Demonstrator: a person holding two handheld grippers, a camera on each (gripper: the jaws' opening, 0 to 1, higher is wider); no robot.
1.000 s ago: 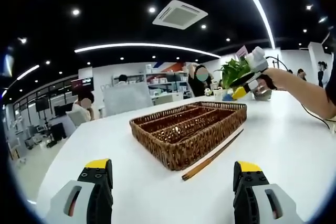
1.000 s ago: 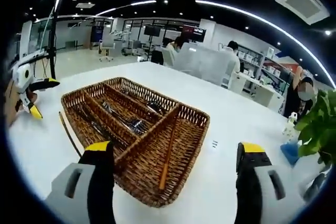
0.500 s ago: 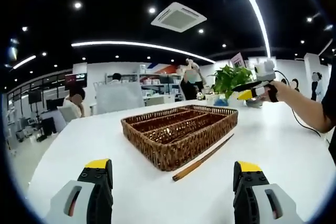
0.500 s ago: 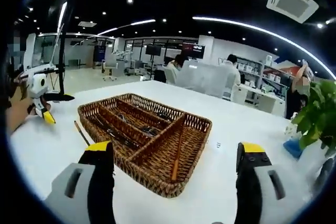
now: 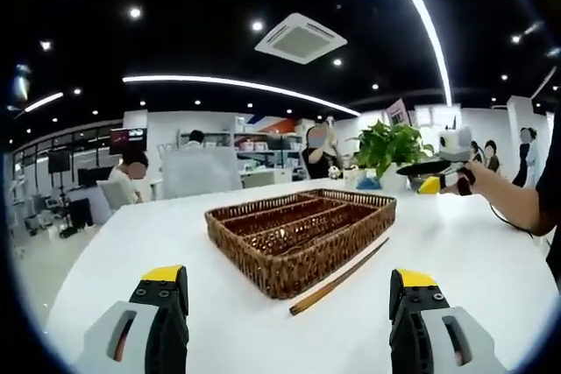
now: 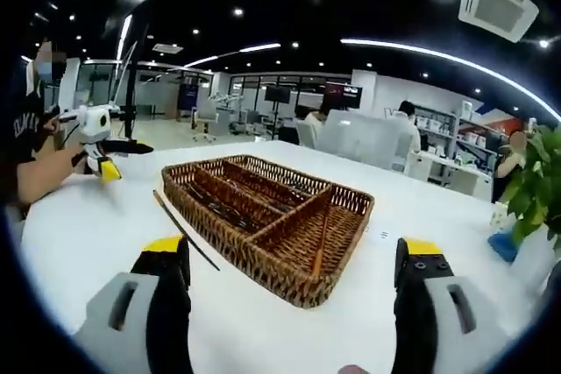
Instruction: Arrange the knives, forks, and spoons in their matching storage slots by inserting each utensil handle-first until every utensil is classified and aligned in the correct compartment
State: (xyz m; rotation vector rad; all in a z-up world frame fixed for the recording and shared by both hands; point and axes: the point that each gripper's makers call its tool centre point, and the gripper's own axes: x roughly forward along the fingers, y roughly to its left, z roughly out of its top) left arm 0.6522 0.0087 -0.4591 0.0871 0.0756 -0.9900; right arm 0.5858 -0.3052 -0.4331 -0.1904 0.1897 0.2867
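Observation:
A brown wicker tray with long compartments sits in the middle of the white table. One dark wooden chopstick lies on the table along its side. In the right gripper view the tray holds metal utensils in its left slots and a chopstick in its right slot. The loose chopstick lies beside it. My left gripper is open and empty, short of the tray. My right gripper is open and empty too. Each gripper appears in the other's view: right, left.
A potted plant stands at the far end of the table, with a blue object beside the plant. People sit at desks in the background. Bare white table surrounds the tray on all sides.
Both views have dropped closer to table level as the hands moved. The tray and the loose chopstick lie as before. Both grippers stay open.

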